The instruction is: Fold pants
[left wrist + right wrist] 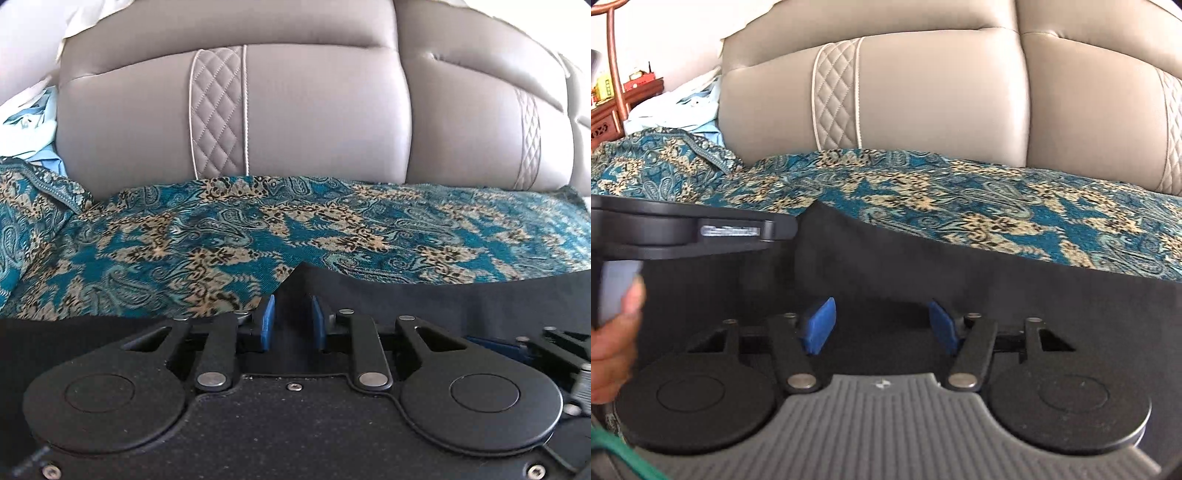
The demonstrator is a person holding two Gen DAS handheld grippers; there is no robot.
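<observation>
Black pants (pixel 424 295) lie on the teal paisley cover (pixel 184 229) of a sofa seat. In the left wrist view my left gripper (pixel 293 321) has its blue pads close together, and a fold of the black fabric stands up between them in a peak. The same gripper shows side-on at the left of the right wrist view (pixel 783 229), with a person's hand (pixel 613 332) behind it. My right gripper (pixel 881 326) hovers over the pants (pixel 923 266) just to the right, its blue pads wide apart with only flat cloth beneath them.
The beige leather sofa backrest (pixel 314 110) rises right behind the seat. Light blue cloth (pixel 29 125) is heaped at the far left of the seat. A red-brown wooden cabinet (pixel 613 110) with small items stands beyond the sofa's left end.
</observation>
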